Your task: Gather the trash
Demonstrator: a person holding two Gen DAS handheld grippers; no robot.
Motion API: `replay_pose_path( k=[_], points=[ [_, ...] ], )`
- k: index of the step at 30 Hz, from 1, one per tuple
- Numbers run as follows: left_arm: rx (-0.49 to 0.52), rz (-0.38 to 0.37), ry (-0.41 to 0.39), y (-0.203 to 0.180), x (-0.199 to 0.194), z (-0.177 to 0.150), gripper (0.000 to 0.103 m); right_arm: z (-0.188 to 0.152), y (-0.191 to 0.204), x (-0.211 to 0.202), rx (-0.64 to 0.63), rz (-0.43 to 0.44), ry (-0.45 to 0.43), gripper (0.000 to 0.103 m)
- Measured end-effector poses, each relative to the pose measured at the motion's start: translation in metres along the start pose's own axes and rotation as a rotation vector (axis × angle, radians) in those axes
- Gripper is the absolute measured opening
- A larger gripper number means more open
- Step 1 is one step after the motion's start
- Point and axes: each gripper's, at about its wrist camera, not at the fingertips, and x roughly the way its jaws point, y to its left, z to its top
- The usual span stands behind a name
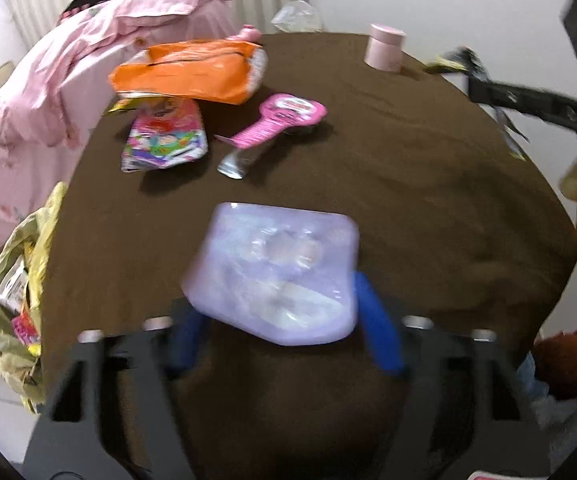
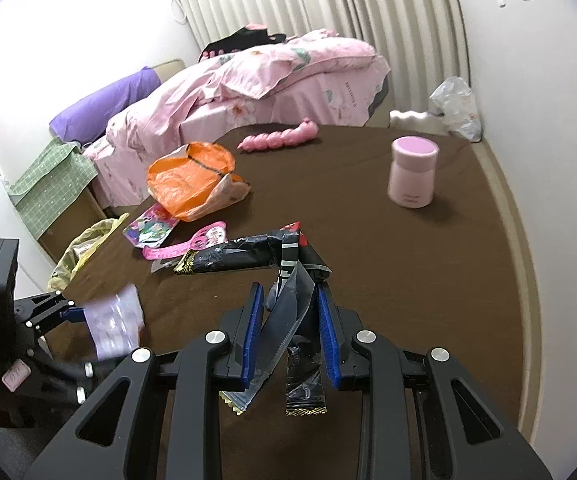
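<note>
My left gripper [image 1: 284, 320] is shut on a lilac plastic blister pack [image 1: 280, 272] and holds it above the brown table [image 1: 428, 160]; it also shows in the right wrist view [image 2: 114, 326]. My right gripper [image 2: 290, 312] is shut on black crumpled wrappers [image 2: 288, 276] that hang between its blue fingers. On the table lie an orange bag [image 1: 192, 70], a colourful cartoon packet [image 1: 164, 136] and a pink card package [image 1: 284, 118]. A yellowish trash bag [image 1: 20, 292] with wrappers in it hangs at the table's left edge.
A pink jar [image 2: 412, 174] stands at the far right of the table. A pink twisted toy [image 2: 280, 138] lies at the far edge. A bed with a pink duvet [image 2: 248, 76] is beyond the table. A clear plastic bag [image 2: 454, 106] sits by the wall.
</note>
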Motion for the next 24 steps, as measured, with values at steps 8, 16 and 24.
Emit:
replay_pose_path(
  k=[8,16,24],
  points=[
    [-0.163,-0.133,-0.062,0.029,-0.020,0.000,0.014,0.003,-0.005,-0.007,0.013,-0.003,-0.017,0.027],
    [-0.202,-0.163,-0.067,0.036,-0.024,-0.003,0.032,0.001,0.008,0.001,-0.022,0.015,0.014,0.027],
    [-0.195,-0.164,-0.090,0.045,-0.038,-0.011,0.046,-0.001,0.016,0.002,-0.048,0.011,0.019,0.027]
  ],
)
